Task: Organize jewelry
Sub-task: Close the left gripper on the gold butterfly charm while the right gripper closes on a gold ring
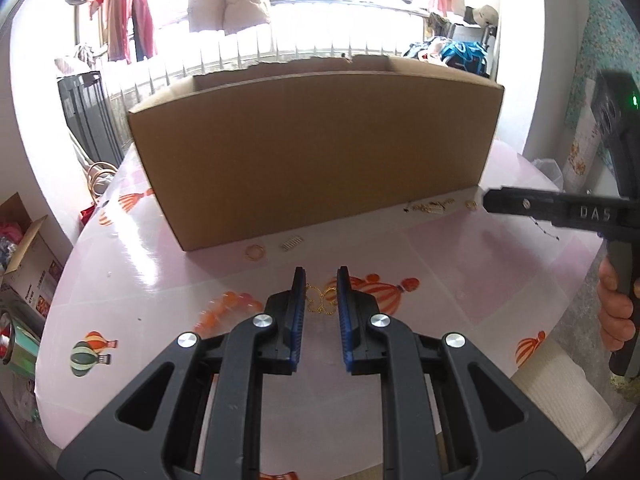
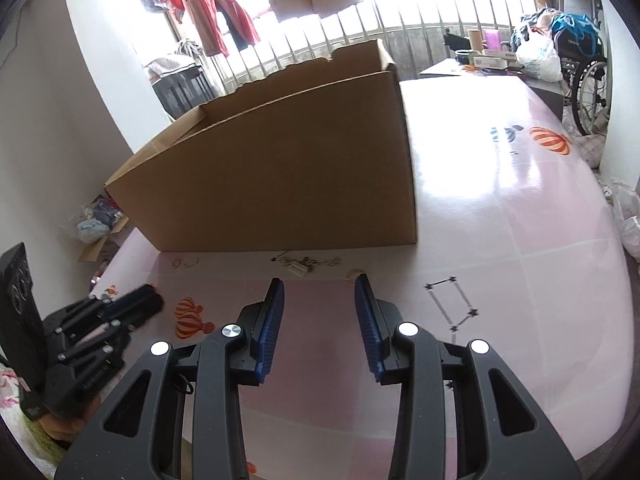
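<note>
A gold chain (image 1: 321,300) lies on the pink table between the fingers of my left gripper (image 1: 321,280), which is open around it. A gold ring (image 1: 255,251) and a small silver comb-like piece (image 1: 291,243) lie by the cardboard box (image 1: 312,152). A tangled chain with charms (image 2: 306,264) and a gold ring (image 2: 355,272) lie just ahead of my right gripper (image 2: 319,284), which is open and empty. A black star necklace (image 2: 452,300) lies to its right. Two rings (image 2: 185,262) lie at the box's left corner.
The open cardboard box (image 2: 280,168) stands across the table behind the jewelry. The pink table (image 2: 500,200) has balloon prints. The right gripper also shows in the left wrist view (image 1: 492,200). A wheelchair (image 2: 588,92) stands at the far right.
</note>
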`<state>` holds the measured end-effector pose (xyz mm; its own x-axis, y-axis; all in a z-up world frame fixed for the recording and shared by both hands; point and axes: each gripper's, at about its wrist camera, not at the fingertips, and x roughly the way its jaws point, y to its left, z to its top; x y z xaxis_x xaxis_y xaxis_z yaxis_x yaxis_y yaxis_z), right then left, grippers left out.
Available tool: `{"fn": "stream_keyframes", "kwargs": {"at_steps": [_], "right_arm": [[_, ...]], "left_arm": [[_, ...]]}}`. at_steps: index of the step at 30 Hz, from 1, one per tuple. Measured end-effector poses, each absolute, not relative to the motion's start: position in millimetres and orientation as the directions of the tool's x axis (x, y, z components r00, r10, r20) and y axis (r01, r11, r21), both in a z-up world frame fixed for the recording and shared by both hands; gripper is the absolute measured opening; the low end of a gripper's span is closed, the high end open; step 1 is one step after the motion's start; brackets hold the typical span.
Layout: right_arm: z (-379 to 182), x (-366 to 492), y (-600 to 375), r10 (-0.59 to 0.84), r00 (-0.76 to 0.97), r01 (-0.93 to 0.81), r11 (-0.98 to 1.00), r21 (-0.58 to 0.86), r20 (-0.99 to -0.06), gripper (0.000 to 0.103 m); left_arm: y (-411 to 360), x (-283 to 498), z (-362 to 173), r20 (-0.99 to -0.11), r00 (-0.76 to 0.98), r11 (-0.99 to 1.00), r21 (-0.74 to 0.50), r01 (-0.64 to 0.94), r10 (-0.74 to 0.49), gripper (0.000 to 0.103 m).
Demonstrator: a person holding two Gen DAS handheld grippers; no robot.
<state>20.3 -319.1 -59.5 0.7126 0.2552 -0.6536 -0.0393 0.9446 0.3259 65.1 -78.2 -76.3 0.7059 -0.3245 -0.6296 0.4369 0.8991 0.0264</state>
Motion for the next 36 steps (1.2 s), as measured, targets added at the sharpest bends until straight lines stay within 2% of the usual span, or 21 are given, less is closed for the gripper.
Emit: {"fn": "stream_keyframes", "kwargs": {"at_steps": [2,8,12,17,25,36], "right_arm": [[-60.4,21.6,-320.8,0.255,0.711,-0.037,0.944,0.327,-0.655,0.045],[-61.6,31.9,-314.9,0.213,0.72,-0.053,0.966,0.253,-0.661,0.045],[-67.0,40.8,-312.4,0.19,0.704,-0.072,0.978,0.198,-0.684,0.034],[-69.0,45.1,-309.7,0.17,0.701,-0.094,0.985,0.146,-0.693,0.028],[-70.2,45.9,-315.5,0.151,0.708,-0.088,0.988,0.126,-0.69,0.013],[-70.2,47.7,-325.9,0.194,0.713,-0.073,0.976,0.204,-0.674,0.011]], "left_arm": [[-74.3,67.0,-73.8,-0.625,0.711,0.904,0.021,0.426,-0.321,0.014],[-68.0,69.9,-71.2,-0.623,0.716,0.912,0.009,0.41,-0.316,0.014],[-70.9,68.8,-69.8,-0.623,0.714,0.91,0.009,0.414,-0.319,0.014],[-70.7,70.1,-70.1,-0.626,0.71,0.908,0.005,0.418,-0.323,0.014],[-68.7,73.5,-71.2,-0.627,0.708,0.91,-0.004,0.415,-0.326,0.014],[-66.9,73.0,-70.0,-0.622,0.713,0.911,-0.002,0.412,-0.324,0.014]]}}
